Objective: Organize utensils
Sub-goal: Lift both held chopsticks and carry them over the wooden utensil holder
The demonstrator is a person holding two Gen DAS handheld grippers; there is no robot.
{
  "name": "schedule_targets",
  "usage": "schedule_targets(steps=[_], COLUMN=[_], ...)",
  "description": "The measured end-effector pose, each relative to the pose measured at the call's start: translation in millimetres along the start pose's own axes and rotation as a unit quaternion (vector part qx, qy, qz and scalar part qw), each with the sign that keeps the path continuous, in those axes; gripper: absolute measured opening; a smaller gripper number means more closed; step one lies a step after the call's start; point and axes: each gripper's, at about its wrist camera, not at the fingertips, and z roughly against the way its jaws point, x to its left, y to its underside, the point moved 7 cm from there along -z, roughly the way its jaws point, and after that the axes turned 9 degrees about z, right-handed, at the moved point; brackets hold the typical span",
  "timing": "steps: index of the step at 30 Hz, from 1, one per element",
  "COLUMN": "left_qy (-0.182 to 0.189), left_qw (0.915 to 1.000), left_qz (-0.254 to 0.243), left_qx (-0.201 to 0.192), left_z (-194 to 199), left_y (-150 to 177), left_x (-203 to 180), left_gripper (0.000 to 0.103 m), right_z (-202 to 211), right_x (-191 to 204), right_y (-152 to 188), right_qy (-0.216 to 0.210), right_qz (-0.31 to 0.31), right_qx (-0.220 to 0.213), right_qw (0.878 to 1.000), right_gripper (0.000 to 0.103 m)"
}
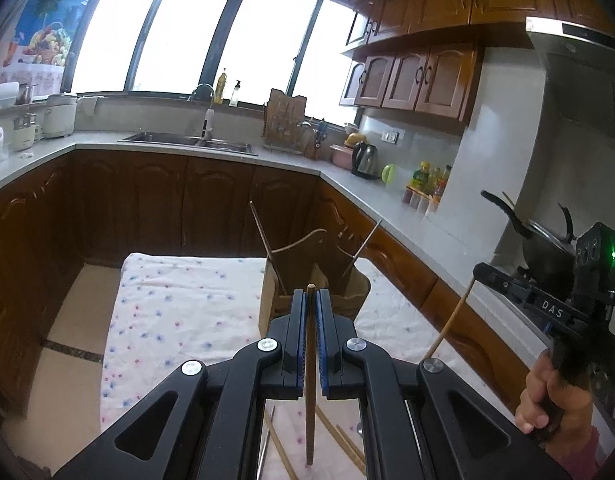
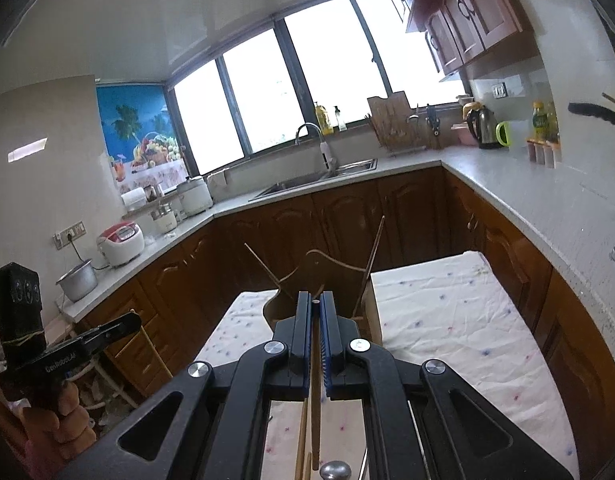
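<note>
"DAS" on the right claw's [image 1: 477,270] body; "GenRobot.AI" on the left claw's [image 2: 137,322] body.

Your left gripper [image 1: 311,304] hides the wooden holder's [image 1: 275,300] front, and the frame cuts the loose chopsticks [image 1: 349,446] below.

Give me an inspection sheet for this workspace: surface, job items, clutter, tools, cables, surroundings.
Surface: table under a floral cloth, no spill seen.
Job's things: wooden holder on the far part of the cloth, two chopsticks leaning out of it; loose chopsticks lie on the cloth below the tools.
Clutter: a round metal knob at the near edge, kind unclear.
Tools: left tool shut on one upright chopstick; right tool shut on another chopstick.
Cables: nothing seen on the table; one cord runs to a rice cooker.
Surroundings: kitchen counter with sink, kettle, bottles, a pan on the stove.
</note>
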Motion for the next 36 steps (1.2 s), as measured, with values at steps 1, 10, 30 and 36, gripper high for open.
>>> schedule_targets(steps=[1, 10, 30, 36], left_qy=[0.000, 0.009, 0.021, 0.002], left_qw=[1.0000, 0.9995, 0.9876, 0.9840], left_qz=[0.001, 0.006, 0.016, 0.025], left_qx=[-0.002, -0.029, -0.155, -0.176], left_z=[0.4, 0.0, -49.8, -88.9], left_y=[-0.6, -9.9, -75.0, -70.0], left_x=[0.8, 3.8, 8.0, 12.6], left_gripper=[0.003, 0.003, 0.003, 0.003], right_z=[-0.3, -1.3, -20.5, -50.5], right_x=[-1.4, -9.4, -49.6, -58.1], right_y=[-0.7, -10.8, -116.8, -123.3], right_qy=[0.000, 0.009, 0.044, 0.049], right_qz=[0.000, -0.009, -0.033, -0.030], right_qx=[-0.001, -0.021, -0.143, -0.136], right_qw=[1.000, 1.000, 0.988, 0.989], right_gripper=[0.004, 0.004, 0.004, 0.004])
